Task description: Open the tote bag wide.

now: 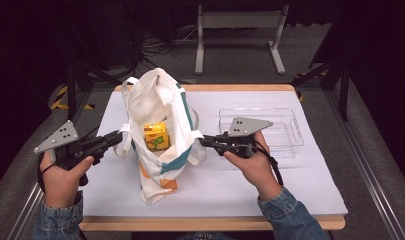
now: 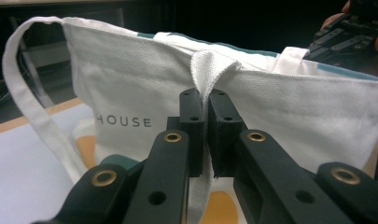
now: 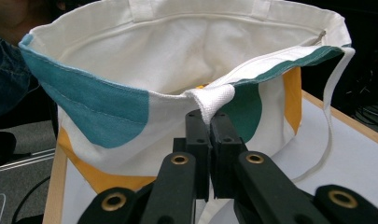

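A: Left gripper (image 1: pixel 116 138) has its jaws pinched tight on the white strap (image 2: pixel 206 70) at the tote bag's (image 1: pixel 157 107) rim, fabric squeezed between the pads.

B: And the right gripper (image 1: pixel 204 141)?

A: Same story opposite: jaws clamped on the strap (image 3: pixel 213 99) at the teal-and-orange side.

B: So the bag's mouth is spread wide, mid-table on the white mat (image 1: pixel 290 180).

A: Yes, with a yellow carton (image 1: pixel 156 136) standing inside. Clear tray (image 1: pixel 290 131) sits to the right.

Bright lit table, dark surroundings, soft slightly blurred views.
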A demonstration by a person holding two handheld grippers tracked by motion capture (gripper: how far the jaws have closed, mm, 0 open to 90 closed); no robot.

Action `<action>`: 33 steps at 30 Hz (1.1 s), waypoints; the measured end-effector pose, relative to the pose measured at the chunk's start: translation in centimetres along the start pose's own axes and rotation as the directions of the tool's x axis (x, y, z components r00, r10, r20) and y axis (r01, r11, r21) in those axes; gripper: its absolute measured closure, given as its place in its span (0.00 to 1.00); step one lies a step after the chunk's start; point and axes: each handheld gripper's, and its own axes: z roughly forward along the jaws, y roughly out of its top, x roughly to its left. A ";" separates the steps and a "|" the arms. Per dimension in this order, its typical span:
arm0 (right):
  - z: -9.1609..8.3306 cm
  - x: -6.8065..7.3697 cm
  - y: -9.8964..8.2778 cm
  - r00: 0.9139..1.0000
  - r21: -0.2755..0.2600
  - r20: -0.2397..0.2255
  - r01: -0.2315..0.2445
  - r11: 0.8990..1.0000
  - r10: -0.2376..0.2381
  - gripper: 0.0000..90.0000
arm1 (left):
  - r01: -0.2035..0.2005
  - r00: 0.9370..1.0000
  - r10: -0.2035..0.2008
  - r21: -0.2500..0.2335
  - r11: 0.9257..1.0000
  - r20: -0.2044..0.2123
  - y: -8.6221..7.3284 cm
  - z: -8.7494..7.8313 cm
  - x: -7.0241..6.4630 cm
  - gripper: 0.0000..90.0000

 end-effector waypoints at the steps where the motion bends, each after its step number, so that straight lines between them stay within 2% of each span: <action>1: -0.1 -0.1 0.0 1.000 0.000 0.002 -0.004 1.000 0.004 0.97 | 0.003 1.000 -0.003 -0.004 1.000 -0.005 -0.1 -0.2 0.2 0.95; 11: -1.0 -0.6 -0.1 1.000 0.022 0.006 -0.021 1.000 0.021 0.97 | 0.042 0.999 -0.042 0.009 0.999 -0.029 -1.2 -1.8 1.5 0.95; 16: -1.3 -0.8 -0.3 1.000 0.032 0.010 -0.028 0.999 0.028 0.97 | 0.040 0.998 -0.039 0.019 0.999 -0.053 -1.4 -2.1 1.9 0.95; 21: -1.5 -0.9 -0.5 0.999 0.051 0.010 -0.032 0.998 0.031 0.97 | 0.045 0.998 -0.042 0.048 0.998 -0.056 -1.6 -2.2 2.1 0.95; 23: -1.5 -0.9 -0.7 0.999 0.058 0.009 -0.032 0.998 0.031 0.97 | 0.051 0.997 -0.046 0.087 0.995 -0.063 -1.8 -2.3 2.2 0.95; 24: -1.5 -0.9 -0.8 1.000 0.067 0.010 -0.029 0.997 0.028 0.97 | 0.041 0.997 -0.035 0.102 0.994 -0.062 -1.9 -2.3 2.3 0.95; 25: -1.5 -0.9 -0.8 1.000 0.067 0.010 -0.029 0.997 0.028 0.97 | 0.041 0.997 -0.035 0.102 0.994 -0.062 -1.9 -2.3 2.3 0.95; 27: -1.3 -0.9 -1.2 1.000 0.088 0.010 -0.029 0.996 0.029 0.97 | 0.045 0.998 -0.036 0.156 0.987 -0.061 -2.3 -2.2 2.5 0.95; 28: -1.3 -0.9 -1.2 1.000 0.088 0.010 -0.029 0.996 0.029 0.97 | 0.045 0.998 -0.036 0.156 0.987 -0.061 -2.3 -2.2 2.5 0.95; 33: -0.9 -0.9 -1.9 1.000 0.128 0.012 -0.030 0.991 0.029 0.97 | 0.038 0.997 -0.020 0.224 0.974 -0.081 -3.2 -1.6 2.9 0.95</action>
